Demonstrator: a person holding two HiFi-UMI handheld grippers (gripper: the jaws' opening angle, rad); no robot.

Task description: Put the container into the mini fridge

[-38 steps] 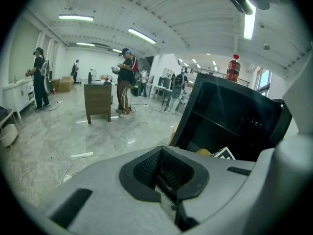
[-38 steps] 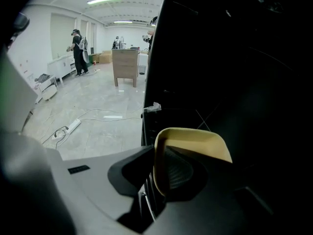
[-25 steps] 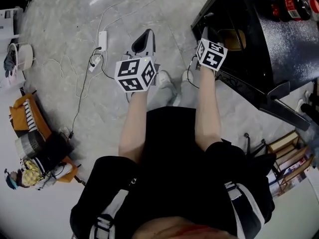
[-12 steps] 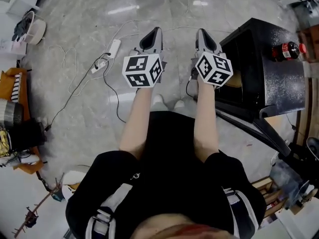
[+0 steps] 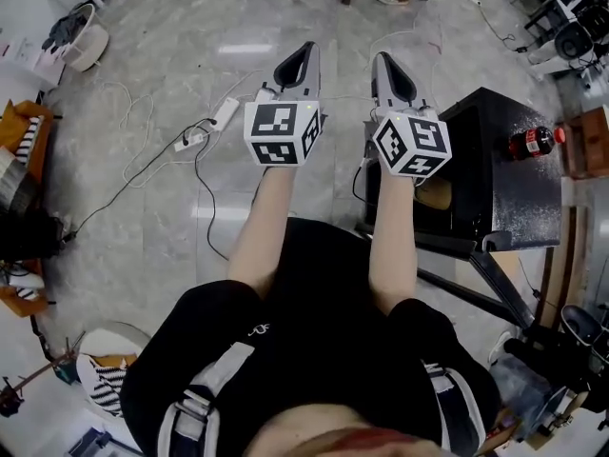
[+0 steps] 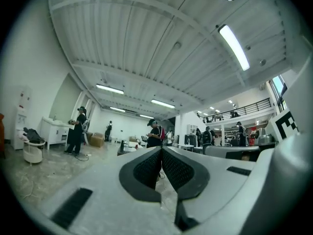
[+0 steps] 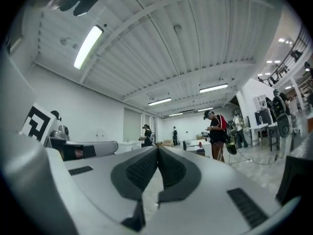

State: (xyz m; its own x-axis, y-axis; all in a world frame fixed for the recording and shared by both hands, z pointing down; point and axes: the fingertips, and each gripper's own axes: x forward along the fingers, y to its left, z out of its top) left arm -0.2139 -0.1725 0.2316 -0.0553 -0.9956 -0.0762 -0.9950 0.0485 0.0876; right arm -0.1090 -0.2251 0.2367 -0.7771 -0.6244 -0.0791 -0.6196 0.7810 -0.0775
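A tan, rounded shape (image 5: 435, 194) shows inside the dark opening of the mini fridge (image 5: 519, 203), partly cut off by the right forearm. It is most likely the container, though too little shows to be sure. The fridge stands on the floor to the person's right with its door (image 5: 476, 272) swung open toward the person, and a cola bottle (image 5: 531, 142) lies on its top. If that shape is the container, the placing looks done, and what remains is at most to shut the door. Neither gripper is near the opening. The right gripper (image 5: 382, 60) is held forward just left of the fridge, above the floor. In the right gripper view its jaws (image 7: 157, 148) meet at the tips with nothing between them. The left gripper (image 5: 304, 51) is held level beside it, also over the floor (image 5: 171, 208). In the left gripper view it (image 6: 161, 149) is likewise closed tip to tip and empty. Both gripper views look across the hall at distant people rather than at the fridge. A white power strip (image 5: 225, 112) with trailing cables lies on the floor to the left.
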